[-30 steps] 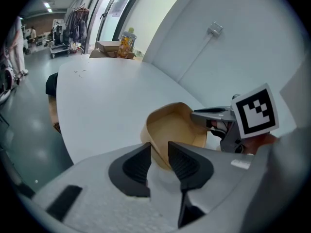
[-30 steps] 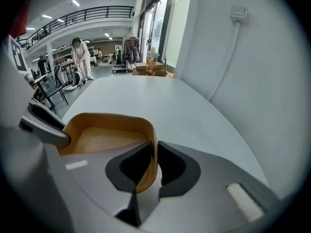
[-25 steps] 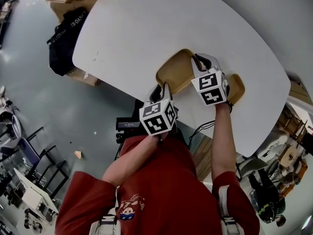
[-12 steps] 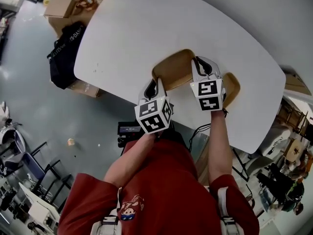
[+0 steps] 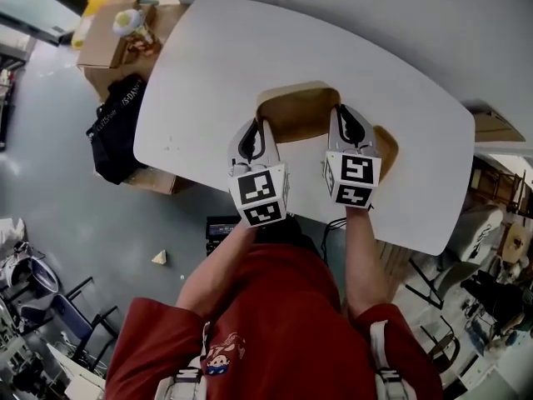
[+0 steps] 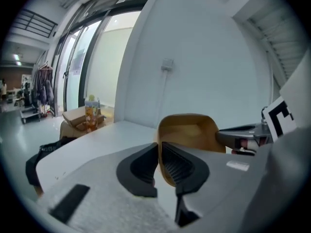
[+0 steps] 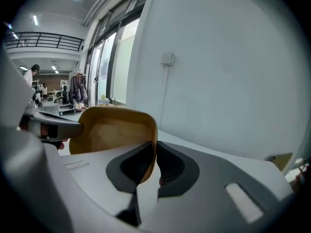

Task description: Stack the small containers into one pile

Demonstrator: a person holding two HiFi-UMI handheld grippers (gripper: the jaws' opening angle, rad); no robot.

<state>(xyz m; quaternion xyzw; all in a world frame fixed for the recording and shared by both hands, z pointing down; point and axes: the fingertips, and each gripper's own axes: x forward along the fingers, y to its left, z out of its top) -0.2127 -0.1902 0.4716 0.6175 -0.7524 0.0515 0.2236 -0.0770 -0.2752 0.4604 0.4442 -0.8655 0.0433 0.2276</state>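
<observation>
A tan, shallow container (image 5: 298, 111) hangs above the white table (image 5: 200, 65), gripped from both sides. My left gripper (image 5: 253, 142) pinches its left rim; its jaws have just been closing on that rim, and in the left gripper view the tan container (image 6: 188, 130) stands between the pads. My right gripper (image 5: 351, 128) is shut on the opposite rim, and in the right gripper view the container (image 7: 112, 130) fills the left. A second tan container (image 5: 388, 150) lies on the table to the right, half hidden behind my right gripper.
The table's near edge runs just under both grippers. On the floor to the left are a cardboard box (image 5: 107, 38) with a few things on it and a black bag (image 5: 117, 127). A white wall (image 6: 204, 47) rises behind the table.
Both grippers have risen and rolled more upright, carrying the larger tan container up with them. The second container has stayed on the table.
</observation>
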